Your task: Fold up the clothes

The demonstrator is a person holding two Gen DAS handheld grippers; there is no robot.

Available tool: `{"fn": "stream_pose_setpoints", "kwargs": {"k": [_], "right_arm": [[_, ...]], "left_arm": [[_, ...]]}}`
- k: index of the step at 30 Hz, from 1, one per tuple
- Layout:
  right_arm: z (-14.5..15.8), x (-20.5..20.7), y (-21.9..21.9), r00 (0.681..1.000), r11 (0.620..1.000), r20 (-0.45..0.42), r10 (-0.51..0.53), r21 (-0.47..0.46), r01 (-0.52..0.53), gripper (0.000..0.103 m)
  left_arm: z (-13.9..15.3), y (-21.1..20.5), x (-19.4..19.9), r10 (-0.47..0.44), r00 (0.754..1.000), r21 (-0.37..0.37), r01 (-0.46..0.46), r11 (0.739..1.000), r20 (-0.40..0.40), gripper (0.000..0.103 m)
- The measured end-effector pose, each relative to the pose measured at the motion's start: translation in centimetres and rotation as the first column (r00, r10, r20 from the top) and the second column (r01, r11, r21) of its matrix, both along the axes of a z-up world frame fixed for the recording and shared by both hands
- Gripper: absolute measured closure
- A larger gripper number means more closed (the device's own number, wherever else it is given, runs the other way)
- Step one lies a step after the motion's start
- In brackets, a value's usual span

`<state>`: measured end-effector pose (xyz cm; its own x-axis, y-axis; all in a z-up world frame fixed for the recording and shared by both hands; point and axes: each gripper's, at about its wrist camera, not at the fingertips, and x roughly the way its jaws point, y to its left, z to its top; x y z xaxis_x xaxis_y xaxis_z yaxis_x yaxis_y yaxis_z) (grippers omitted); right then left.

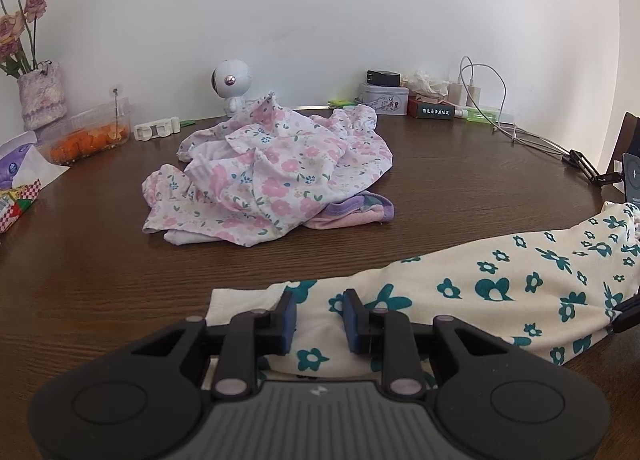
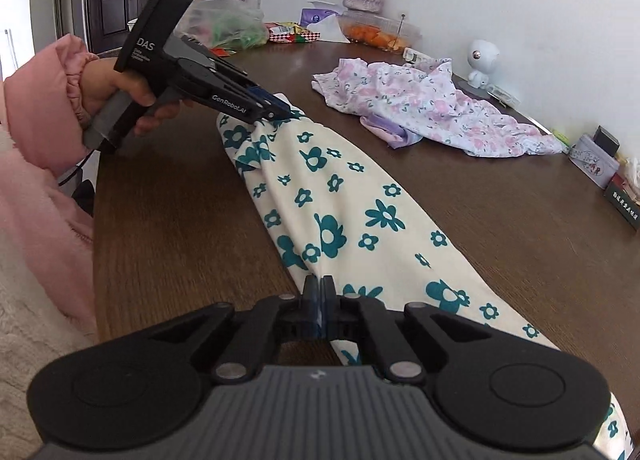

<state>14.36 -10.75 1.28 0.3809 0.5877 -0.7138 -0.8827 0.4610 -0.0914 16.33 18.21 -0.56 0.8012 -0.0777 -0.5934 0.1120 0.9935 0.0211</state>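
1. My left gripper (image 2: 276,113) is clamped on a bunched end of the cream garment with teal flowers (image 2: 340,211). Its jaws stand narrow with cloth pinched between them, and the hand (image 2: 120,89) in a pink sleeve (image 2: 44,99) holds the tool just above the table's near edge.
2. My right gripper (image 2: 319,292) has its jaws pressed fully together on the garment's near side edge, where a fold of cloth gathers into the pads.
3. The garment lies as a long band along the near part of the dark wooden table (image 2: 180,219) — stretched between my 2 grips, mostly resting on the wood.
4. The pink floral pile (image 1: 272,167), with a purple-edged piece (image 1: 352,213) tucked under it, sits toward the back edge, well apart from my work.
5. To do this step well, I judge I should keep both pinches firm and lift evenly, so the cloth hangs taut and flat rather than twisted.
6. I would bring 1 end over the other with edges matched — then lower it without dragging toward the pile.
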Motion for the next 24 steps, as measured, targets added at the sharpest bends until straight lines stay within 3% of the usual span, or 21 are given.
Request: {"fn": "stream_pose_setpoints", "kwargs": {"k": [4,6,11,14,19,21,24], "right_arm": [[-0.9,-0.5,0.5,1.0,1.0,0.004,-0.005,-0.014,0.005,0.101],[-0.3,-0.3,0.0,1.0,0.999,-0.001,-0.024,0.024,0.024,0.097],[2.3,-0.1,-0.8,0.999,0.986,0.008,-0.04,0.159,0.038,0.064],[2.6,0.5,-0.1,0.996,0.982,0.035,-0.078,0.178,0.07,0.064],[1.6,2.2,0.3,0.977,0.965,0.013,-0.212,0.159,0.208,0.064],[1.0,2.7,0.0,0.966,0.954,-0.01,-0.257,0.155,0.256,0.065],[-0.7,2.8,-0.3,0.954,0.946,-0.036,-0.297,0.124,0.3,0.071]], "left_arm": [[0.0,0.2,0.0,-0.002,1.0,-0.011,0.002,1.0,0.002,0.08],[0.0,0.4,0.0,-0.005,1.0,-0.018,0.005,1.0,0.003,0.079],[1.2,1.3,-0.6,-0.012,1.0,-0.062,0.014,0.998,0.024,0.072],[2.8,1.8,-1.6,-0.021,0.998,-0.111,0.028,0.993,0.06,0.067],[3.5,-2.1,-2.9,-0.143,0.989,0.006,0.143,0.99,0.047,0.072],[2.7,-2.9,-2.8,-0.152,0.988,0.036,0.152,0.988,0.009,0.078],[0.9,-2.8,-2.6,-0.131,0.991,0.045,0.133,0.99,-0.041,0.08]]}}
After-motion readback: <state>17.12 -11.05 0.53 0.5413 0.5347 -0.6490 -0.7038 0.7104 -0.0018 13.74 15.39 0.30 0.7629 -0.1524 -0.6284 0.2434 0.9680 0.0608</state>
